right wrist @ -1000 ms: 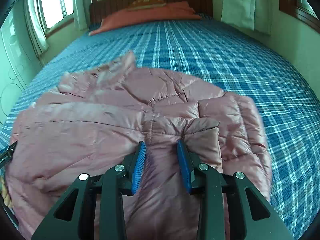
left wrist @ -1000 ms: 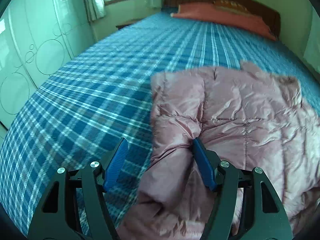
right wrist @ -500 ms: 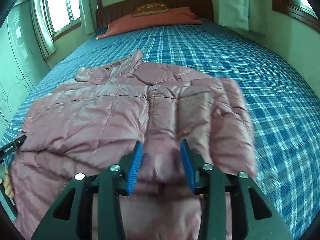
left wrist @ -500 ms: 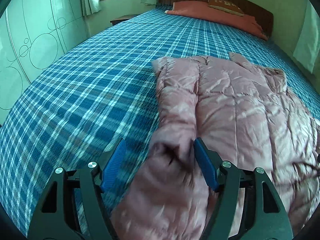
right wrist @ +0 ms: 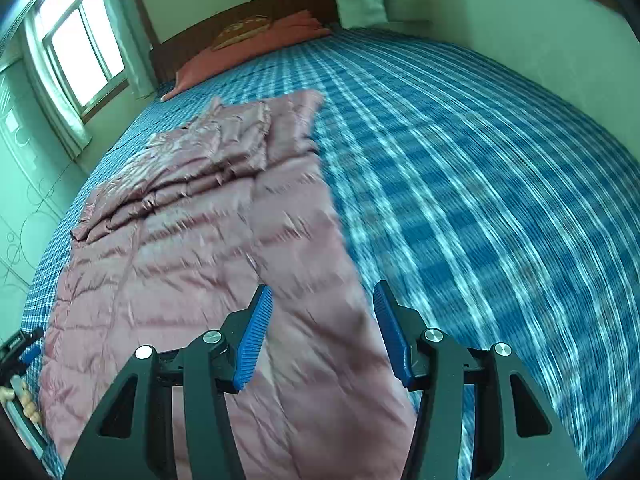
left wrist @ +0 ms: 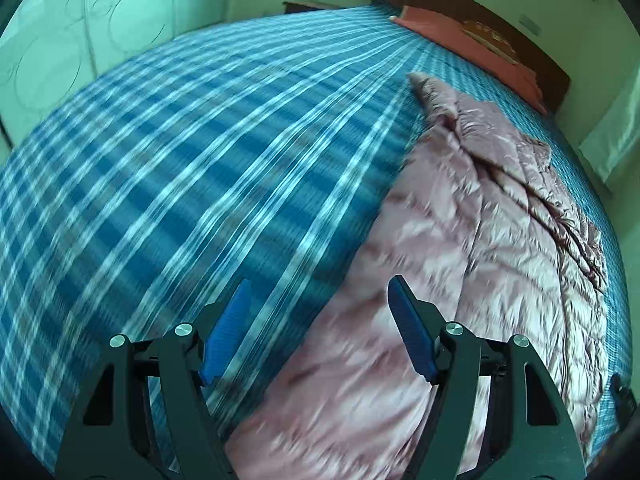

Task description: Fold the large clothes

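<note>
A pink quilted down jacket (left wrist: pixel 480 248) lies spread flat on the blue plaid bed (left wrist: pixel 180 160); it also shows in the right wrist view (right wrist: pixel 192 248). My left gripper (left wrist: pixel 320 332) is open and empty, above the jacket's left edge near its lower end. My right gripper (right wrist: pixel 322 332) is open and empty, above the jacket's right edge. The jacket's upper part is bunched in folds toward the headboard. Both views are motion-blurred.
Orange pillows (right wrist: pixel 256 40) lie against the wooden headboard (left wrist: pixel 480 12). A wardrobe (left wrist: pixel 60 40) stands left of the bed, a window (right wrist: pixel 80 52) at the far left, a wall (right wrist: pixel 540 40) to the right. The other hand-held gripper (right wrist: pixel 20 352) shows at the left edge.
Both grippers have let go of the jacket and opened wide. The jacket now lies longer and flatter on the bed. Both cameras have swung outward and back.
</note>
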Tool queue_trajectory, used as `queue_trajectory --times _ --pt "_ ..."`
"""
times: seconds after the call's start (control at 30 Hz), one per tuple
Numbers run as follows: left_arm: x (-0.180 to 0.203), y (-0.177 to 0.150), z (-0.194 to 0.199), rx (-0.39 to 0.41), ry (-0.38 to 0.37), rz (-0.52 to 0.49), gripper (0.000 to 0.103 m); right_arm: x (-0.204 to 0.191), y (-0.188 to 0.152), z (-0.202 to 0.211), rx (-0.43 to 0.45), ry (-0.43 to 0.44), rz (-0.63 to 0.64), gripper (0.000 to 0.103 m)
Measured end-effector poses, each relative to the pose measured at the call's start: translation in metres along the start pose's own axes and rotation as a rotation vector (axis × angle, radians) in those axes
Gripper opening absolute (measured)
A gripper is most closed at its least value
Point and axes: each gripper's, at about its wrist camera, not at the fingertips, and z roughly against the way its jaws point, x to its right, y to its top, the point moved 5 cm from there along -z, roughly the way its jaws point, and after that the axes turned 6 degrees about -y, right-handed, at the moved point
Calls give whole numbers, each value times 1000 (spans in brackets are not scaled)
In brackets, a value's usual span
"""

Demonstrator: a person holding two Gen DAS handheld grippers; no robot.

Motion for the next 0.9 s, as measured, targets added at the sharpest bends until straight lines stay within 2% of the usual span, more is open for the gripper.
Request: queue_trajectory --times 0.13,0.23,0.37,0.47,0.6,0.73,0.8,0.9 --pt "-30 -34 19 -23 -19 110 71 31 -28 7 -33 18 -90 53" --pt "-37 -50 32 -10 -51 147 71 43 -50 10 -70 66 -164 54" --pt "-44 -65 47 -9 -124 240 71 52 -71 19 -81 131 -244 54" --pt "-54 -79 55 -8 -152 332 71 57 -81 28 -74 177 -293 58" --pt "-62 -92 69 10 -176 387 71 66 -94 35 -83 215 -360 64" --pt "-64 -105 75 -18 -242 444 71 67 -108 41 -102 316 -422 64" --pt "-63 -112 73 -39 -289 481 71 60 -112 44 -112 397 -452 64" --pt "-56 -114 71 -36 -304 468 71 47 -115 42 -129 470 -457 64"
